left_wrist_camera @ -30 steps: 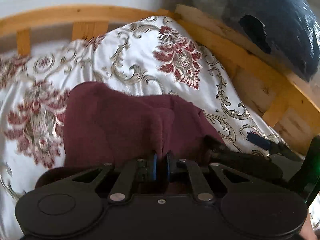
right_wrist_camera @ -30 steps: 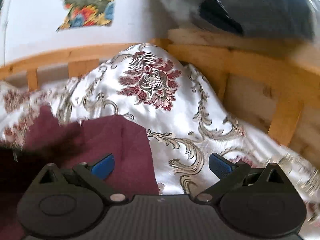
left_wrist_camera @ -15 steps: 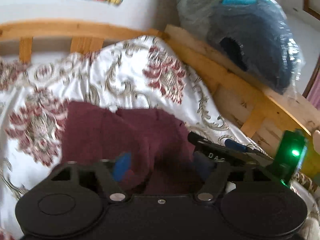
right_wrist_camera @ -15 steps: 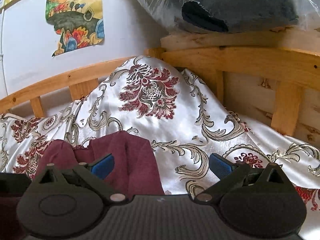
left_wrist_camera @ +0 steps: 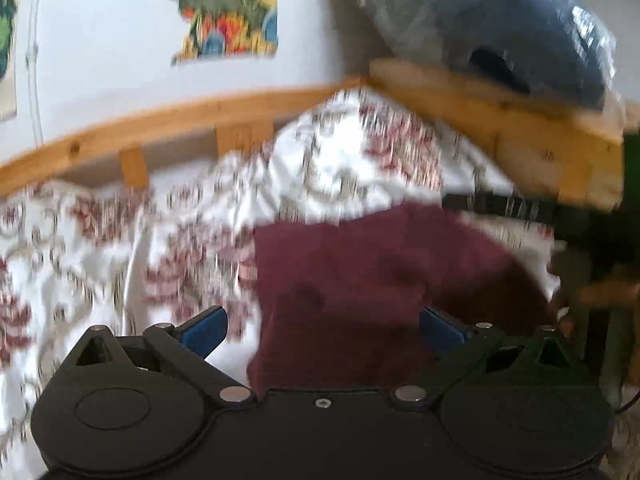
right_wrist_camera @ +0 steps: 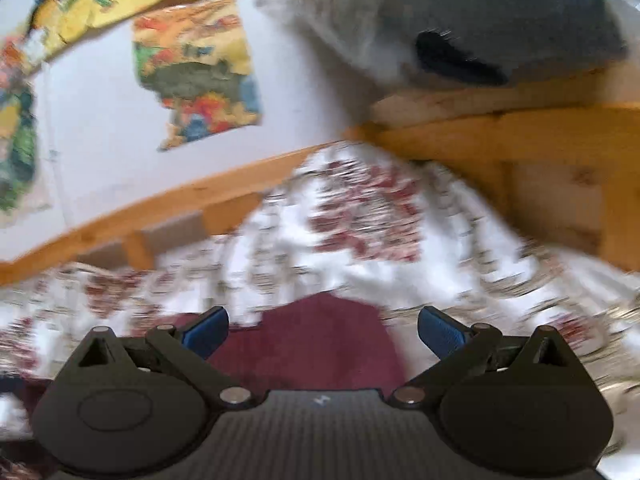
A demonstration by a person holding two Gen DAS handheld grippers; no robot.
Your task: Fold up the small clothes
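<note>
both the left gripper (left_wrist_camera: 322,330) and right gripper (right_wrist_camera: 322,330) gape wide and hold nothing, the maroon garment (left_wrist_camera: 360,280) lies loosely folded on the bedspread (left_wrist_camera: 100,248), so its unpinned top layer could slump open on that slick satin.

Motion blur smears both views, so the pattern of the bedspread (left_wrist_camera: 340,168) cannot be read. The near edge of the maroon garment (left_wrist_camera: 360,280) is hidden behind the left gripper's (left_wrist_camera: 322,326) body, and its folds are too soft to tell. The wrapped bundle (right_wrist_camera: 500,20) on the far right is cut off by the picture's edge.
</note>
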